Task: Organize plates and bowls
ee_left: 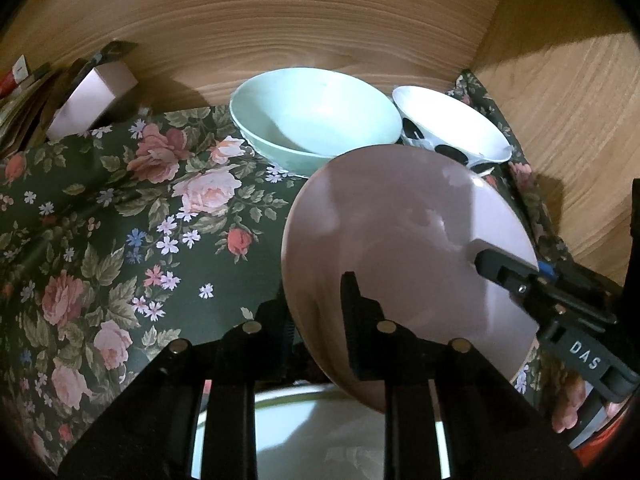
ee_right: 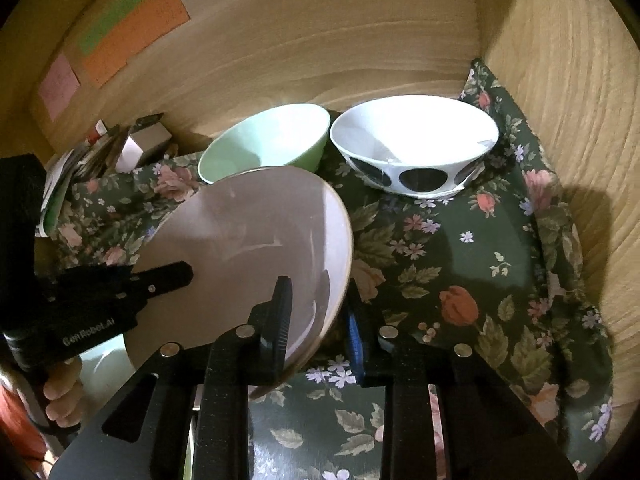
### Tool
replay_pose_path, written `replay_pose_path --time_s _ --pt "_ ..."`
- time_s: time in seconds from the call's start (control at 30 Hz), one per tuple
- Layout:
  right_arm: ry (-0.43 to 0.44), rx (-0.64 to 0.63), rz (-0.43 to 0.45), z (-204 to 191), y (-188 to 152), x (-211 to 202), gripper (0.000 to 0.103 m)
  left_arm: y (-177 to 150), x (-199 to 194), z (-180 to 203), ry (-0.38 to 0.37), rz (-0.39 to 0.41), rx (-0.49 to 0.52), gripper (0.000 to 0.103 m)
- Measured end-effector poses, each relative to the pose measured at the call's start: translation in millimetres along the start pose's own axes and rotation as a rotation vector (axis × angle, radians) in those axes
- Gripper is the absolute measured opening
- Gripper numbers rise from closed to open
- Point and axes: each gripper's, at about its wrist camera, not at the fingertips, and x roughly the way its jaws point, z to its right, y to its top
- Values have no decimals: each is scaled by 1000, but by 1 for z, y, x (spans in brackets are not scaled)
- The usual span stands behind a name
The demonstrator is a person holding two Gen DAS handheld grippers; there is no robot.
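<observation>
Pink plate [ee_left: 400, 240] hangs tilted above the floral cloth [ee_left: 120, 220], both grippers, left [ee_left: 320, 320] and right [ee_right: 320, 320], clamped on its rim; green bowl [ee_left: 316, 116] and spotted bowl [ee_left: 452, 128] stand behind.

Setting: probably a home, inside a wood-grain cupboard or alcove [ee_right: 320, 40]. Evidence: floral cloth [ee_left: 120, 208] covering the surface, household bowls [ee_left: 316, 116], paper notes [ee_right: 136, 32] on the back panel.

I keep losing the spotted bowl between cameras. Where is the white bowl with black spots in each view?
Left wrist: white bowl with black spots upper right, behind the pink plate.
Right wrist: it sits upper centre-right, on the floral cloth.
Shared landmark: the mint-green bowl immediately to its left.
</observation>
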Motion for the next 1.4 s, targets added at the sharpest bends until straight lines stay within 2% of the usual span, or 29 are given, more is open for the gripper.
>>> replay_pose_path --time_s 0.3,0.63,1.4 --pt "6 -7 64 -9 4 -29 22 -3 -31 7 -15 61 16 21" --pt "37 -61 125 -42 5 -55 23 -16 -77 1 -4 140 10 21" --pt "167 -187 119 -138 -16 -57 23 -78 -158 -75 111 216 -99 21"
